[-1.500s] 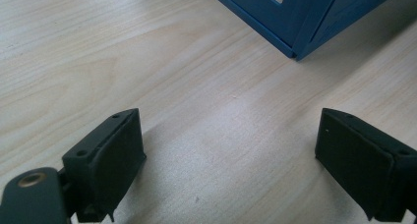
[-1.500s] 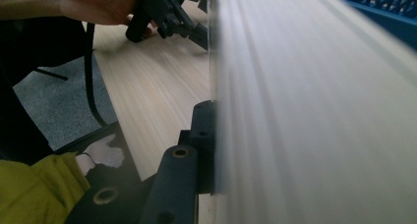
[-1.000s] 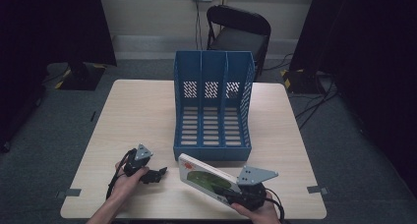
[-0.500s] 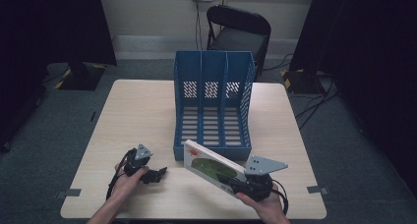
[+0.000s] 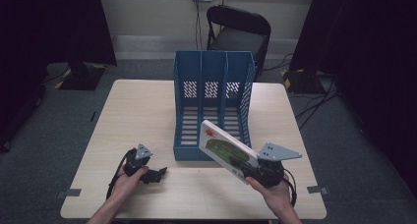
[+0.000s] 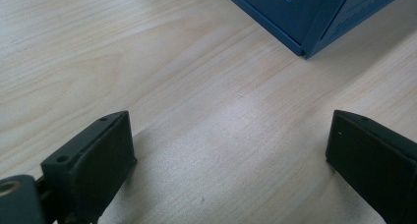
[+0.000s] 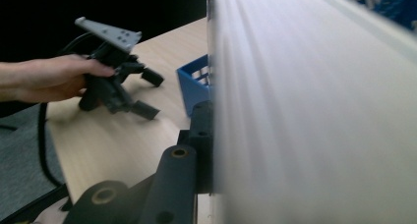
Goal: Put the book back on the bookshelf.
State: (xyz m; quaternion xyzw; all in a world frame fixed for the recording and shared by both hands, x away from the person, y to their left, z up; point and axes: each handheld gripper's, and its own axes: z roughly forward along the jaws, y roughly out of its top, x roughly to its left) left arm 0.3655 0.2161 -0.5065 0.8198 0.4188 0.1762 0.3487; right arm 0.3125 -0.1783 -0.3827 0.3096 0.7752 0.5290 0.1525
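A thin book (image 5: 223, 144) with a white and green cover is held tilted above the table's front right, its far end reaching over the front lip of the blue file rack (image 5: 212, 84). My right gripper (image 5: 251, 169) is shut on the book's near end; in the right gripper view the book's white face (image 7: 314, 116) fills the right side. My left gripper (image 5: 158, 174) rests on the table at the front left, open, with bare wood between its jaws. The rack's front corner (image 6: 305, 32) shows in the left gripper view.
The blue rack has three upright slots and stands in the middle of the wooden table (image 5: 137, 111). A black folding chair (image 5: 236, 30) stands behind the table. Cables trail from both grippers towards the front edge.
My right gripper has lifted the book and carried it forward, so its far end now reaches over the rack's front lip. The left gripper has stayed in place.
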